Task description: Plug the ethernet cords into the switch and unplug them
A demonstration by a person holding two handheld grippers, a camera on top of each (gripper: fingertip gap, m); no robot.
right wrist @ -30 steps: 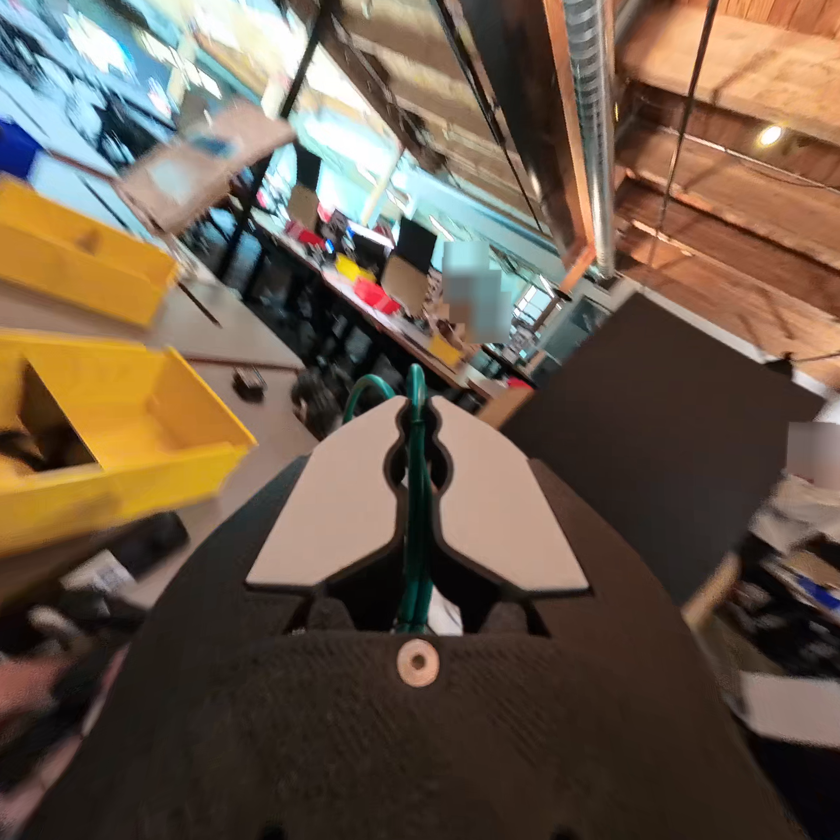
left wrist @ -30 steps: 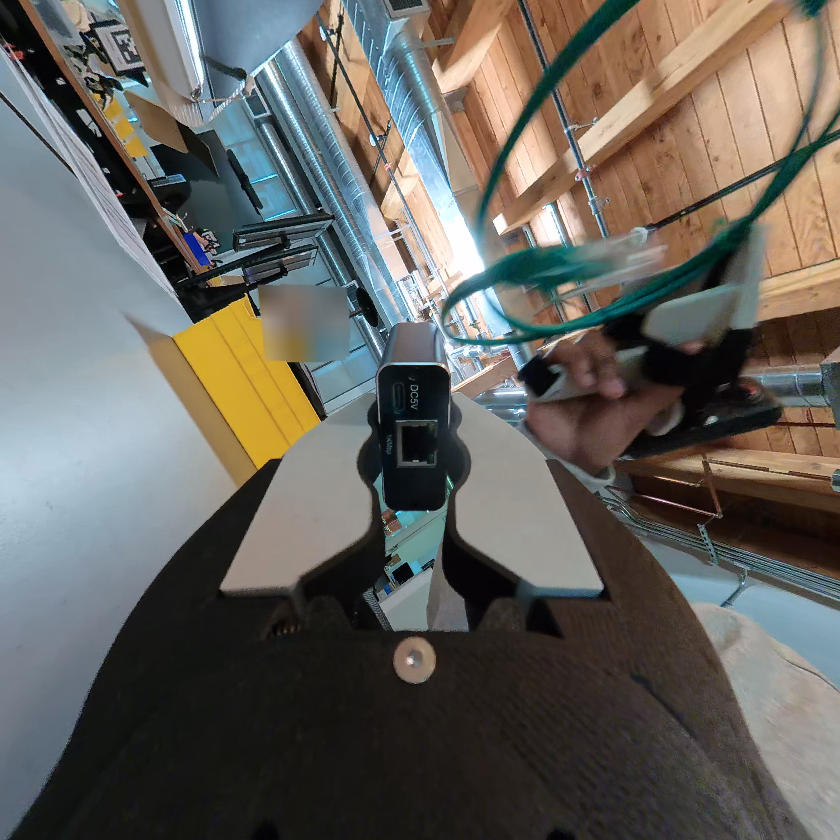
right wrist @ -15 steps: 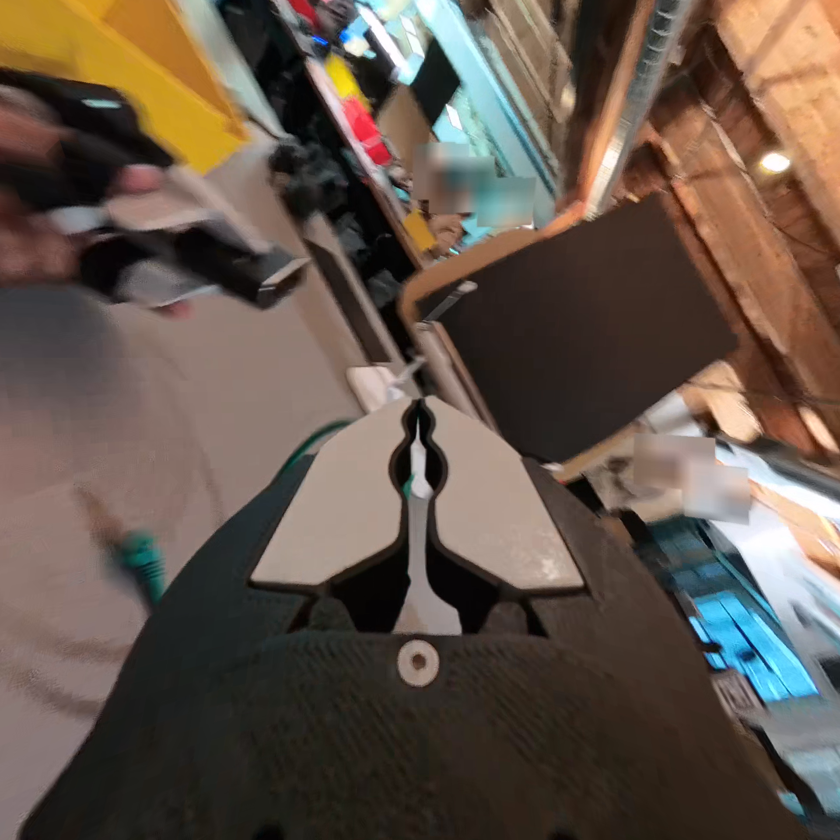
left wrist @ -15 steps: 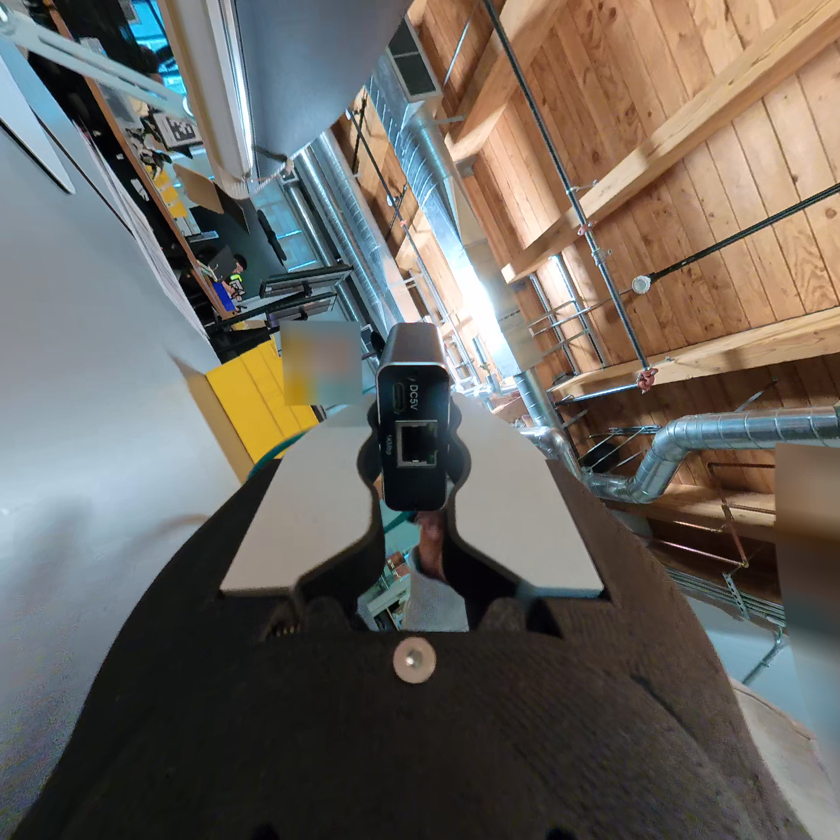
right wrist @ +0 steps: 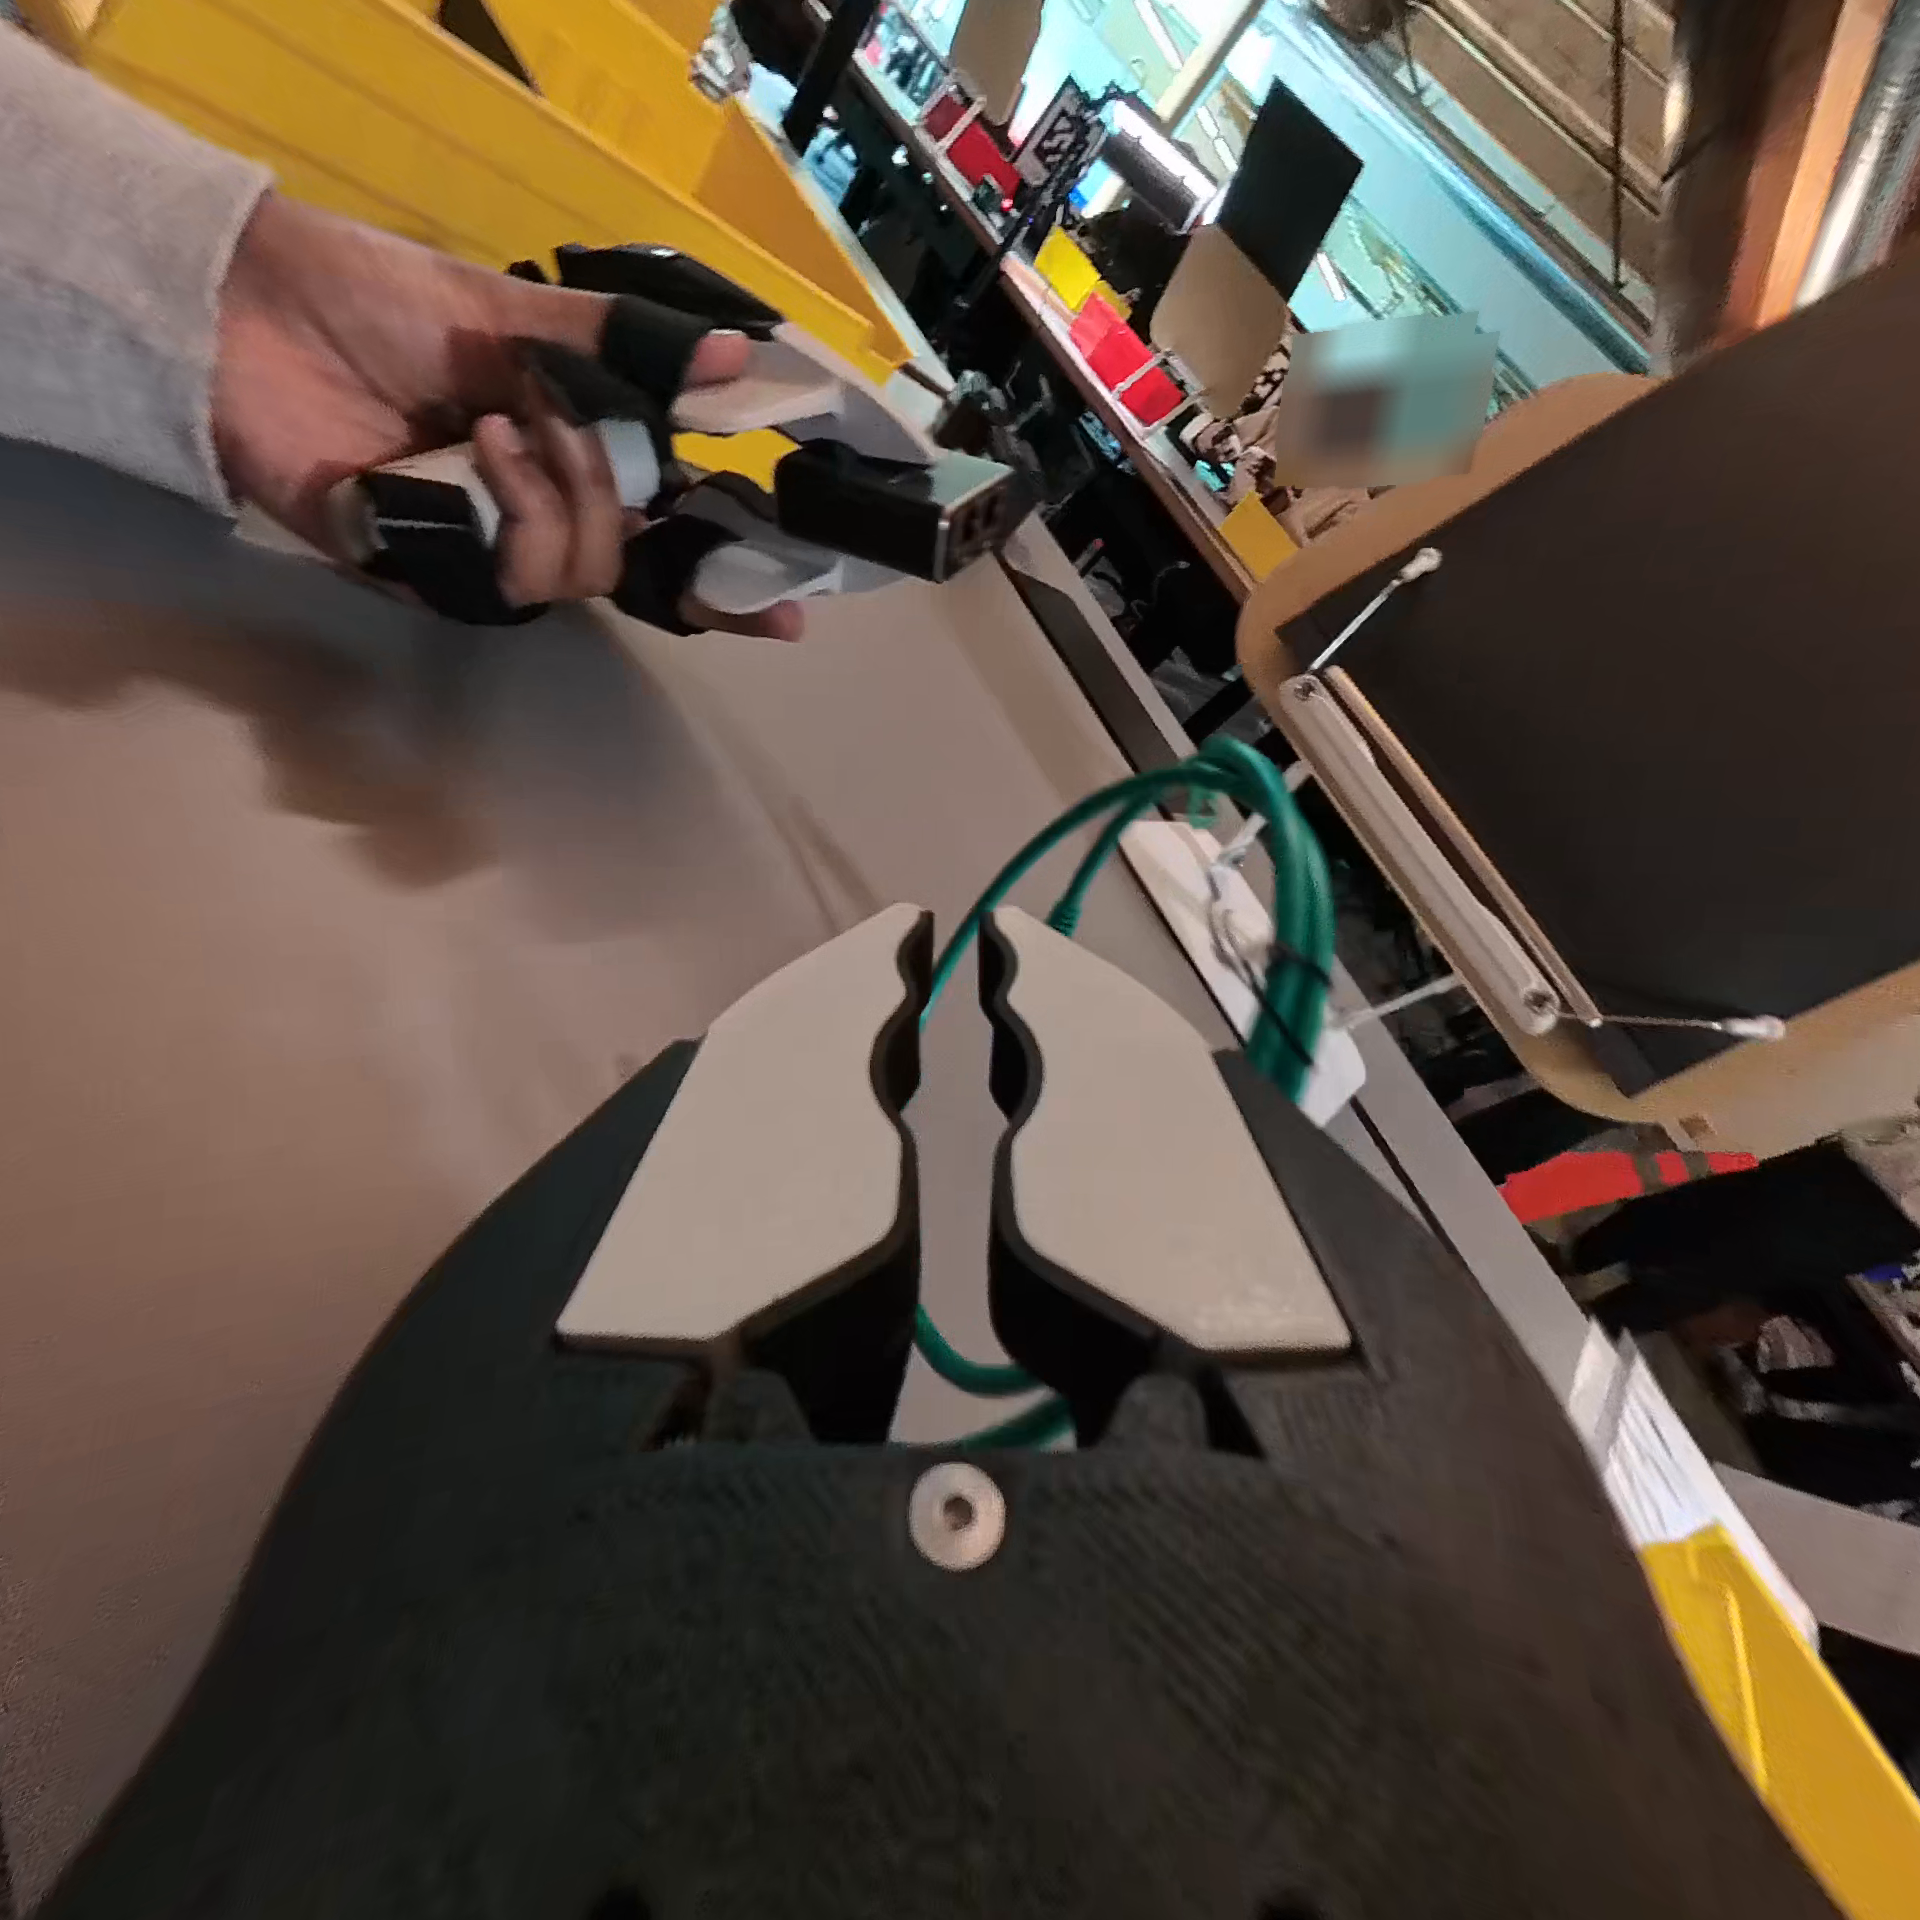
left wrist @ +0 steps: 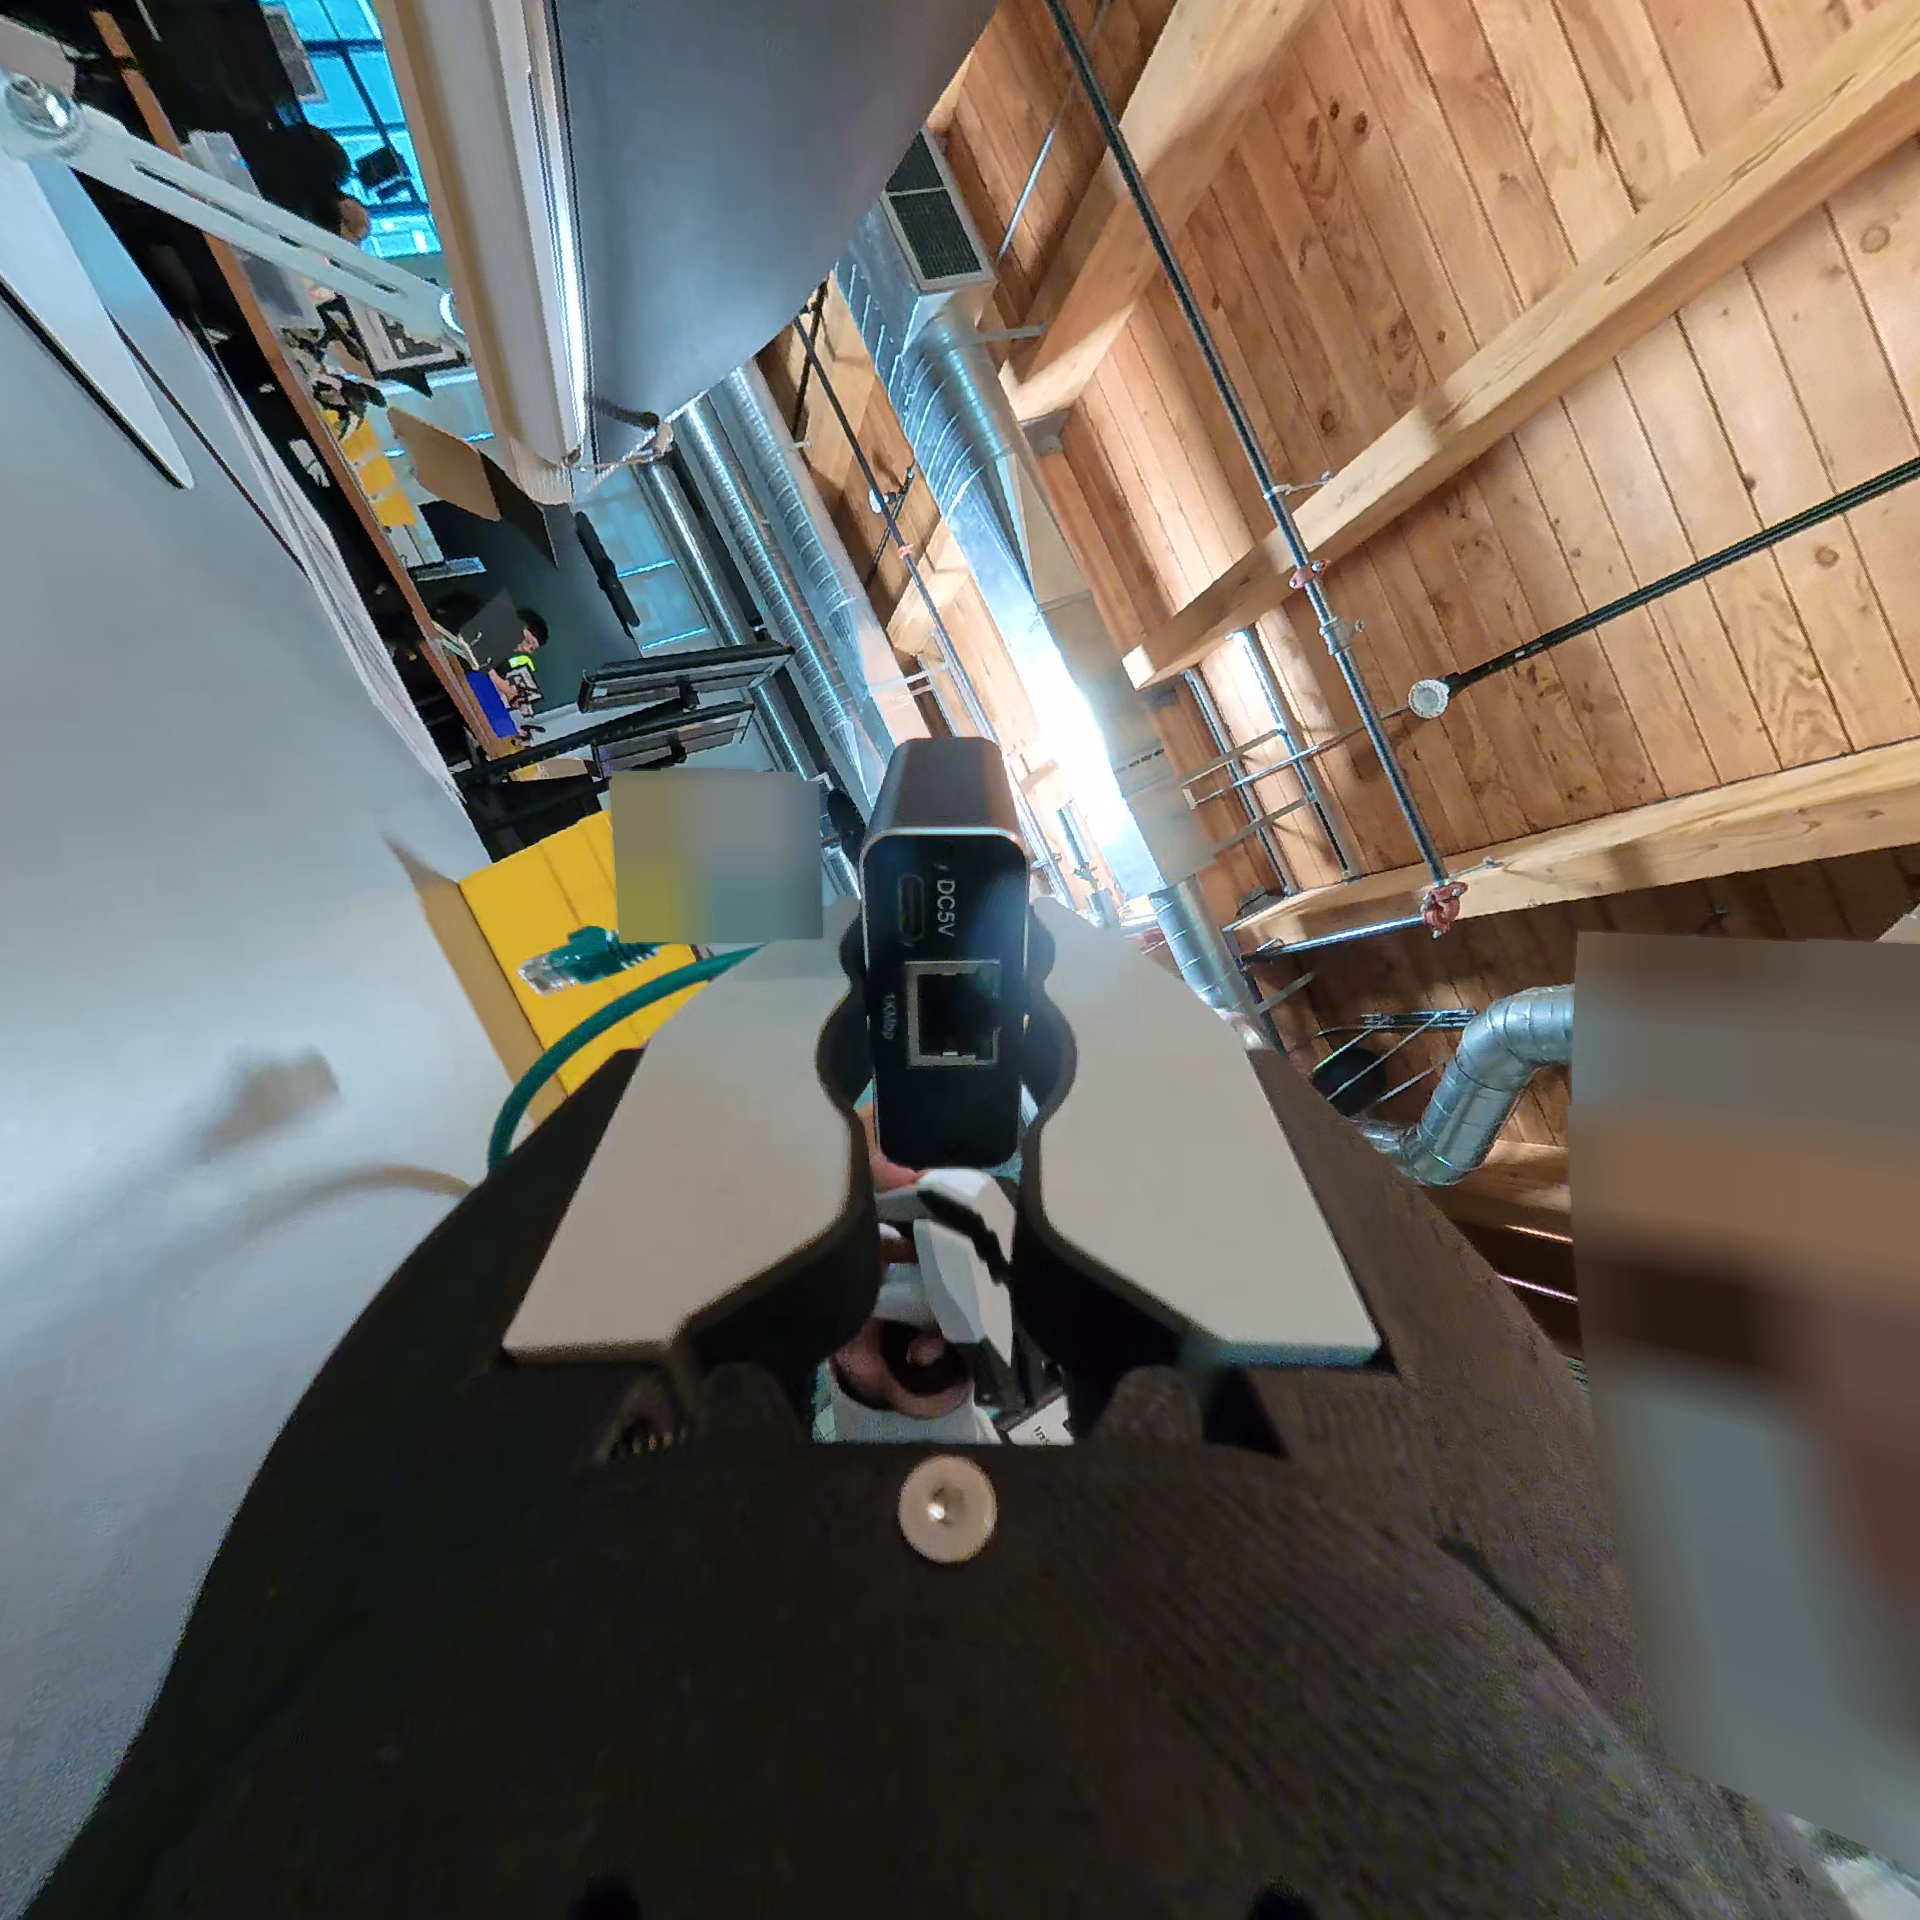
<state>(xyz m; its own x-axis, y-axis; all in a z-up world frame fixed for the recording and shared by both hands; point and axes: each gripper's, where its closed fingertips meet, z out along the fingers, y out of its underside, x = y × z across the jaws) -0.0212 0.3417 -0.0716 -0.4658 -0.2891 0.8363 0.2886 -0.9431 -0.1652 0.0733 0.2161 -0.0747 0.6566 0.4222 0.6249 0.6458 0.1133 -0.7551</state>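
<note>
My left gripper (left wrist: 945,935) is shut on the small dark switch (left wrist: 943,997) and holds it in the air, port end facing the camera, with its port empty. The right wrist view shows this gripper (right wrist: 883,488) and the switch (right wrist: 914,514) in a person's hand, above the table. A green ethernet cord (right wrist: 1294,914) lies coiled and tied near the table's edge. One plug (left wrist: 566,961) rests on the table. My right gripper (right wrist: 956,925) is slightly open and empty, low over the cord. A strand of the cord shows through the gap.
The tan table (right wrist: 416,1039) runs left of the right gripper, and its edge (right wrist: 1434,1164) is close on the right. Yellow bins (right wrist: 520,135) stand at the back. A black panel (right wrist: 1662,675) stands past the edge. A white tag (right wrist: 1330,1081) lies by the cord.
My right gripper held the green cord up a second ago. It has let the cord go, swung down to the table and parted its fingers. The left gripper still holds the switch.
</note>
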